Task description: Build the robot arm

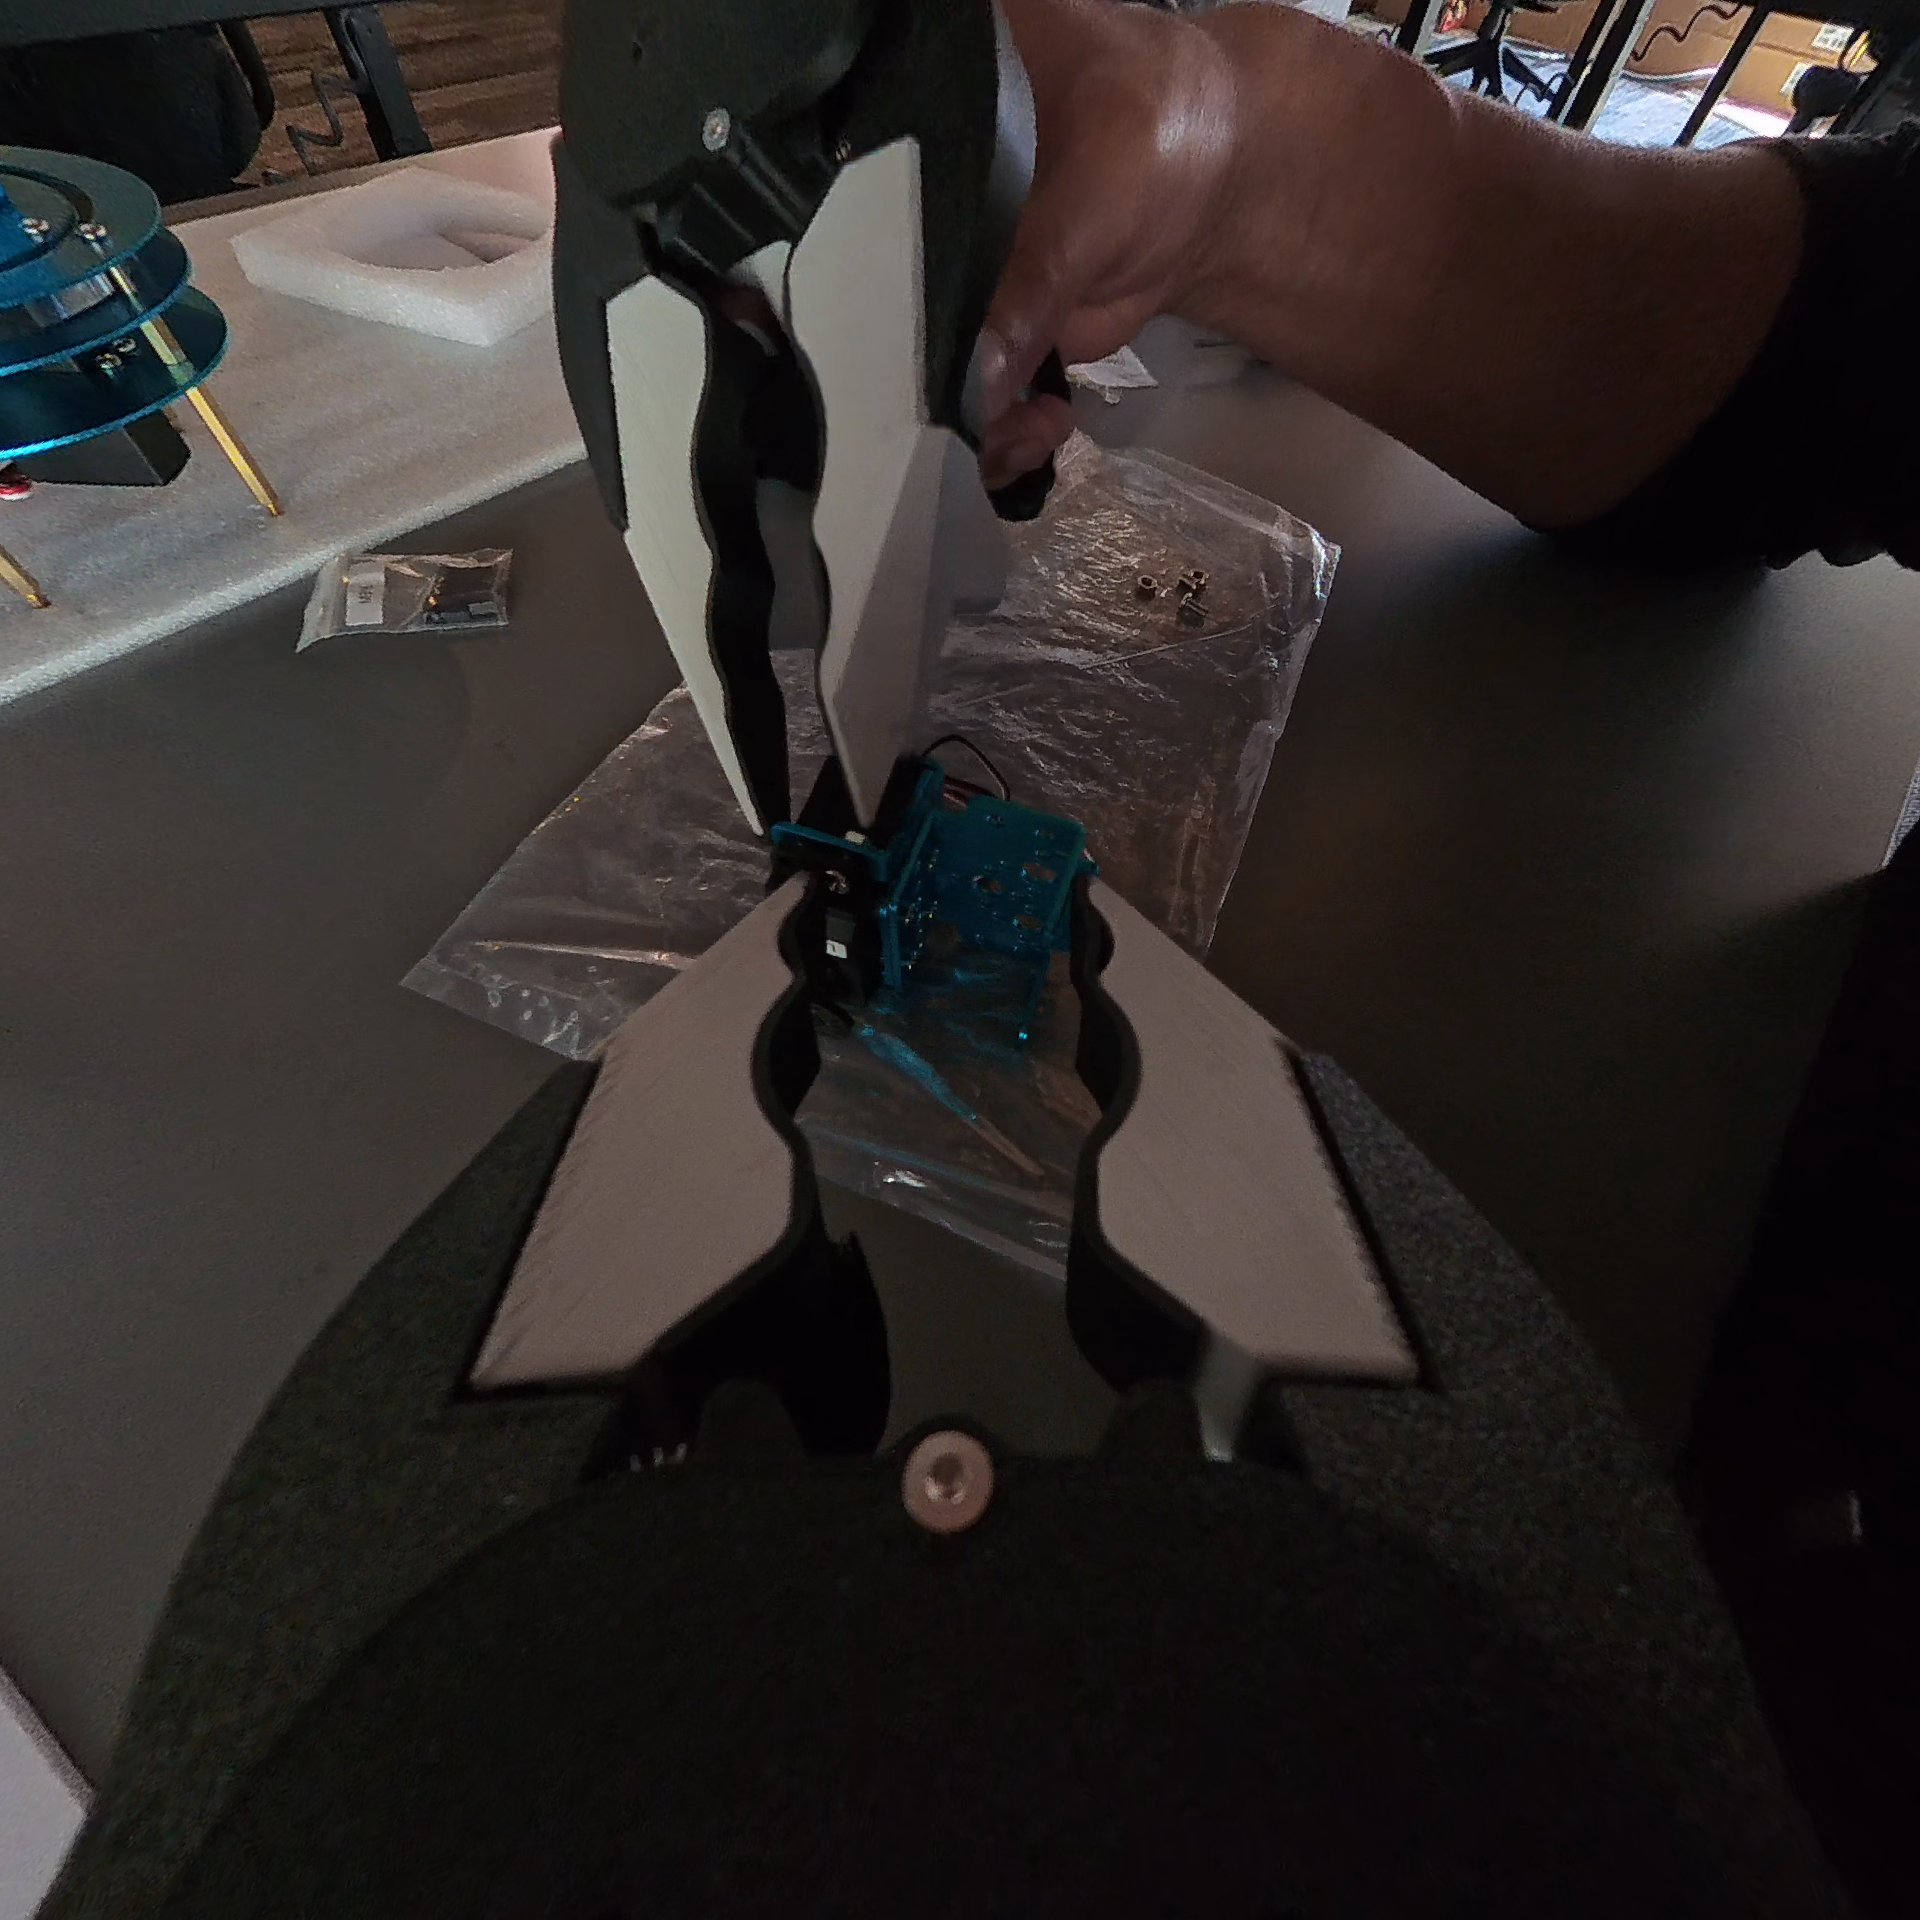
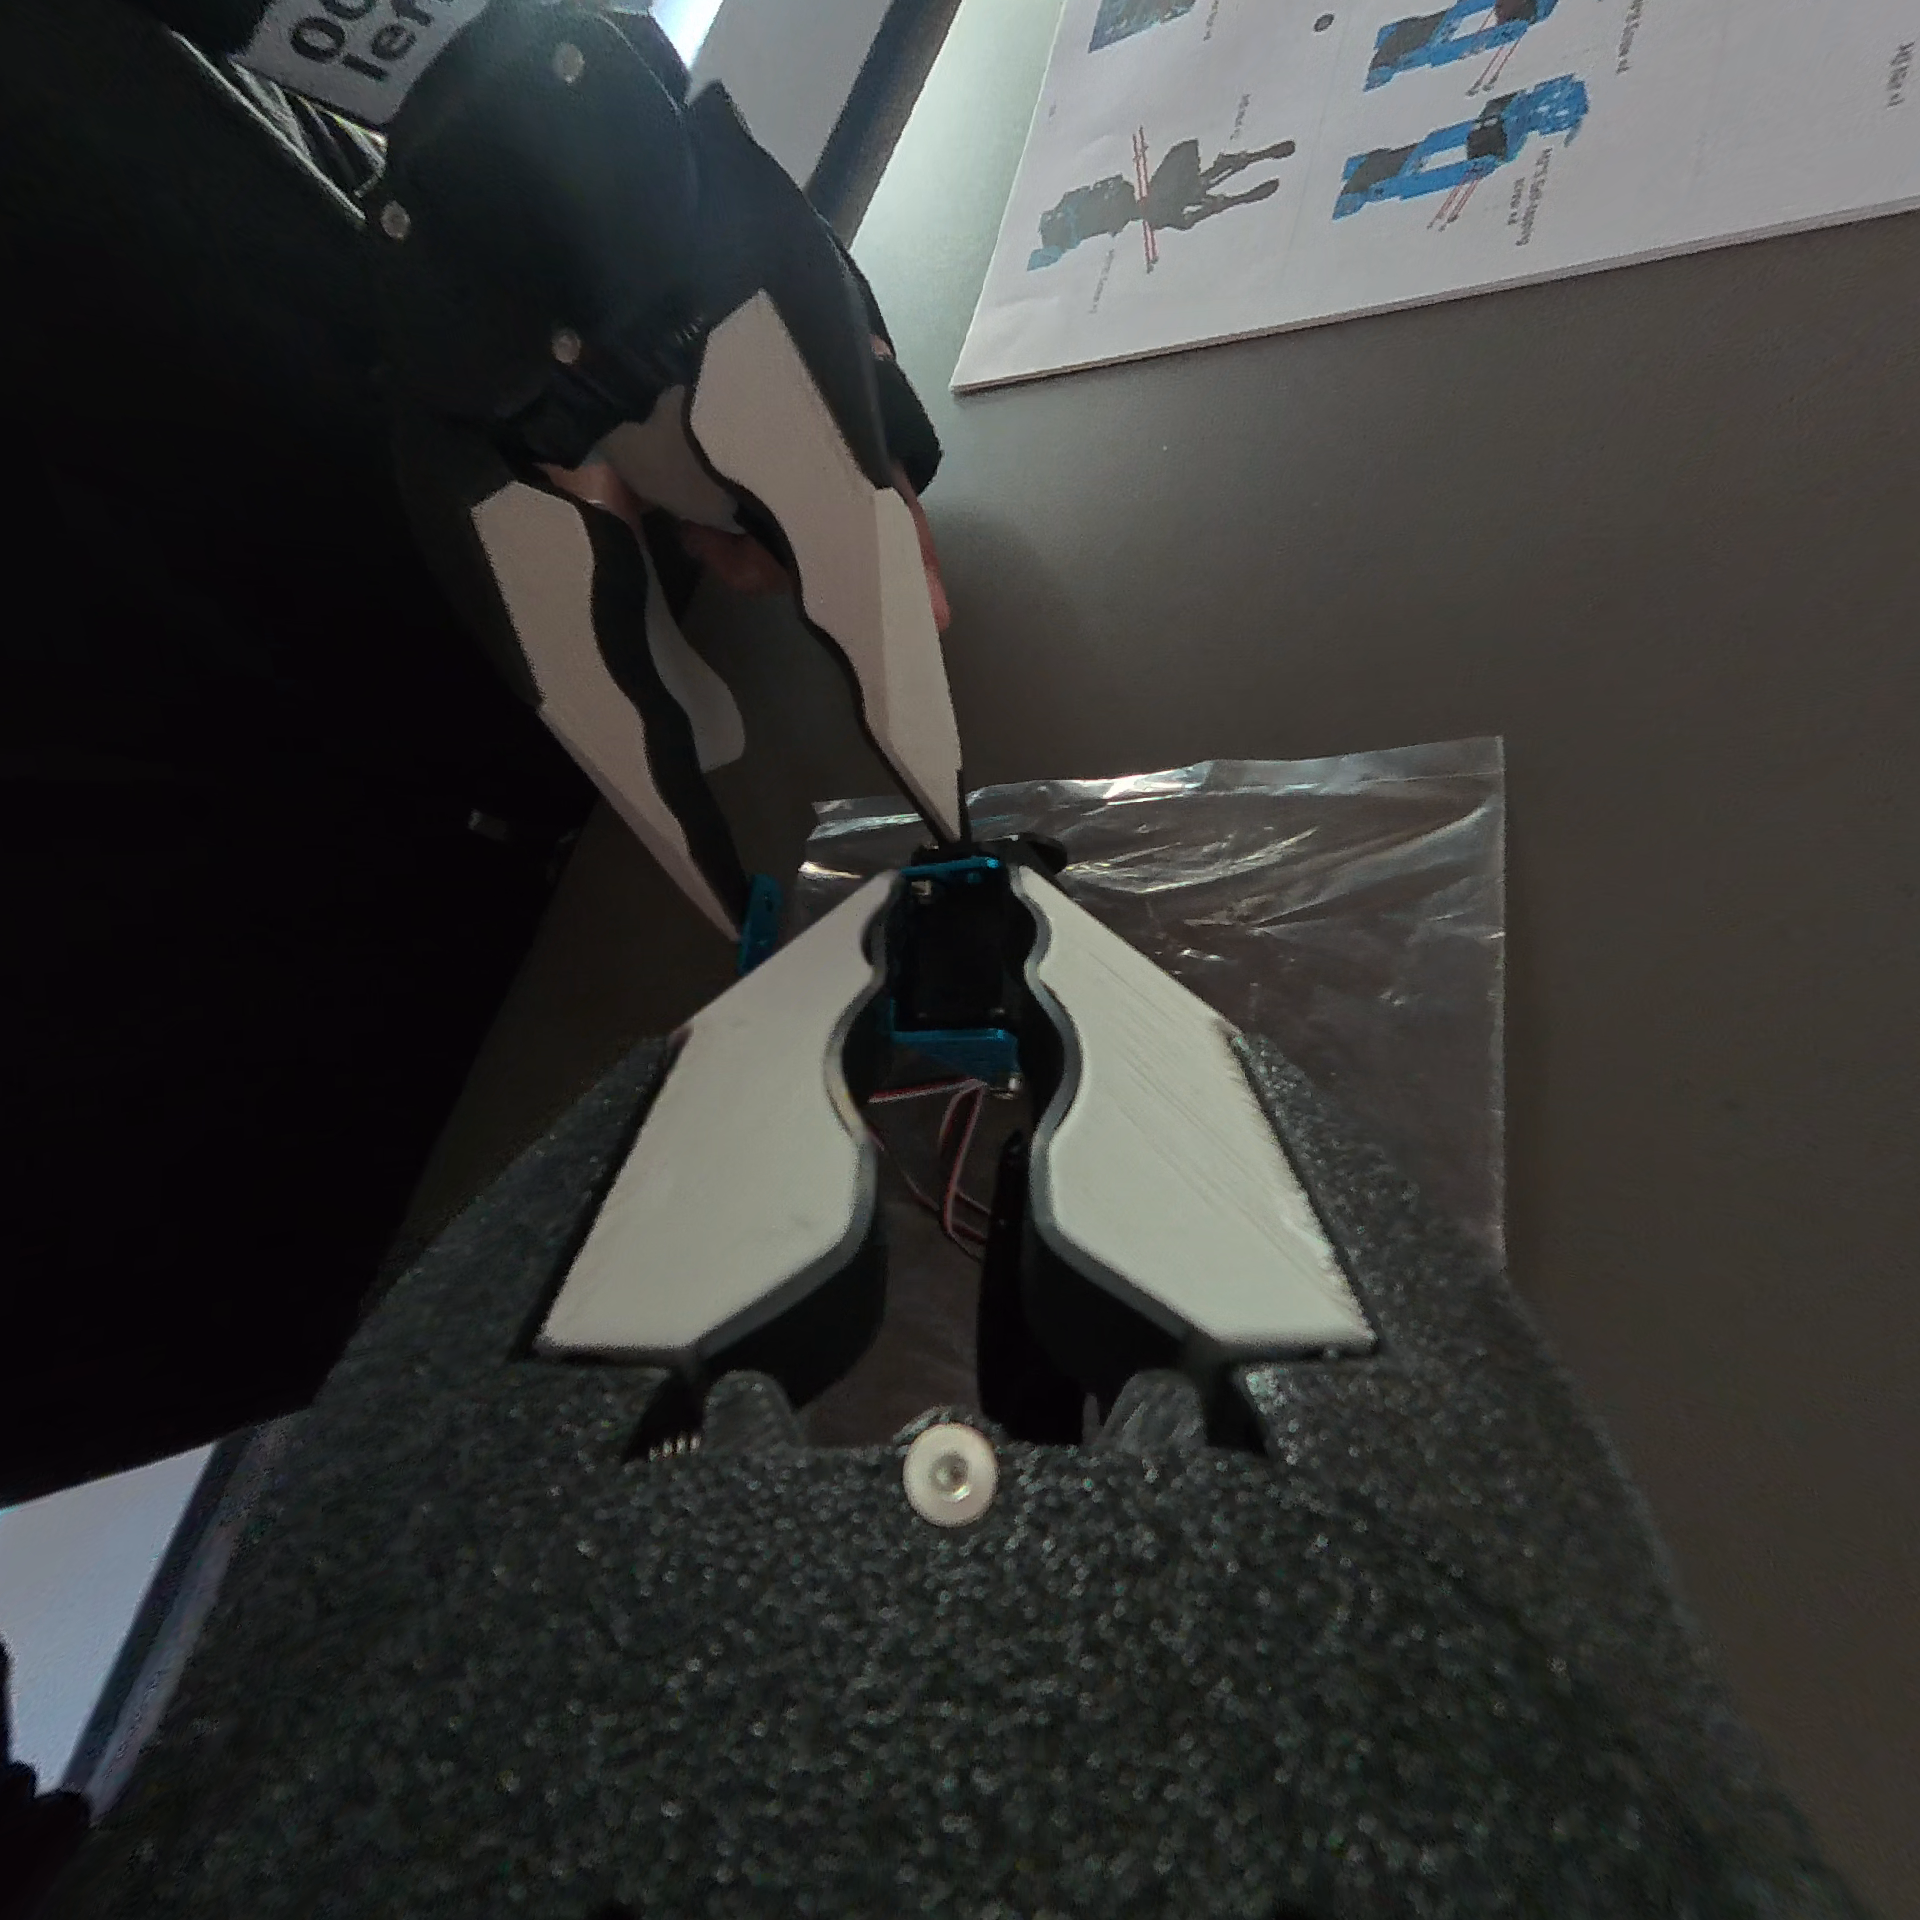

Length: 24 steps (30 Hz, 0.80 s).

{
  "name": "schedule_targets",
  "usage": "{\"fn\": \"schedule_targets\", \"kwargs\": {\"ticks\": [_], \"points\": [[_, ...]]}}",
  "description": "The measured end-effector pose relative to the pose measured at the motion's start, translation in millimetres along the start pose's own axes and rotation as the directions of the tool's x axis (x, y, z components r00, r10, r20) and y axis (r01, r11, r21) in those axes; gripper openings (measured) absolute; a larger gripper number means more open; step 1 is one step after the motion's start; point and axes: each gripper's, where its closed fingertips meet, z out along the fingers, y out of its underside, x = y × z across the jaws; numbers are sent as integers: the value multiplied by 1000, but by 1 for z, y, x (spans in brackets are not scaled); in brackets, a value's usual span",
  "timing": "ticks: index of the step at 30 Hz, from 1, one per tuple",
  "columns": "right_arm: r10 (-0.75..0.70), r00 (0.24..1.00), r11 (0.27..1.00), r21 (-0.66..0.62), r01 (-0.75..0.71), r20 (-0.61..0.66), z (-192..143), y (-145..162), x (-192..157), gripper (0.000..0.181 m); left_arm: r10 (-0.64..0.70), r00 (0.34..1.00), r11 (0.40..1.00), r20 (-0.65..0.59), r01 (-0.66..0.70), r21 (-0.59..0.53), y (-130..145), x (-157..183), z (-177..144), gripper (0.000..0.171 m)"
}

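The left gripper (image 1: pixel 940 894) had its two white fingers spread about the width of a blue metal bracket assembly (image 1: pixel 961 904), their tips pressed to its two sides, so it gripped the piece. The assembly, blue anodised plates with round holes, carried a black servo block (image 1: pixel 840 935) at its near-left end and stood over a clear plastic bag (image 1: pixel 1101 665) on the dark grey table (image 1: pixel 260 935).

The right gripper (image 2: pixel 951 883) came in from the opposite side. Its fingers were narrowly parted and closed on the black servo (image 2: pixel 940 977) in its blue frame (image 2: pixel 951 1044), with red and white wires (image 2: pixel 961 1143) trailing back between the fingers. In the left wrist view that gripper's tips (image 1: pixel 800 821) met the top corner of the assembly, and a bare hand (image 1: pixel 1195 239) held its handle.

Farther out on the bag lay a few small brass fasteners (image 1: pixel 1174 592). A small zip bag of parts (image 1: pixel 410 597) sat beside the edge of a white foam sheet (image 1: pixel 343 488), which carried a white foam block (image 1: pixel 405 260) and a tiered blue disc model on gold legs (image 1: pixel 83 312). Beyond the bag in the right wrist view lay a printed instruction sheet (image 2: pixel 1351 177) with blue diagrams.
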Motion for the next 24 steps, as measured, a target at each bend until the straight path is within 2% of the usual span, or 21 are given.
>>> {"fn": "schedule_targets", "kwargs": {"ticks": [7,10,13,24], "points": [[20,999,1000,7,-20,26,0,0,-1,15,6,1000,1000,-2,-6,-1,0,1,0,47],[27,998,1000,9,-27,55,-1,0,-5,24,5,1000,1000,-3,-5,-1,0,1,0,47],[-5,1000,1000,-4,5,6,0,0,-1,15,10,1000,1000,-1,-10,-2,0,1,0,47],[-7,1000,1000,-8,7,12,-1,1,0,13,19,1000,1000,0,-19,-4,1,1,1,46]]}}
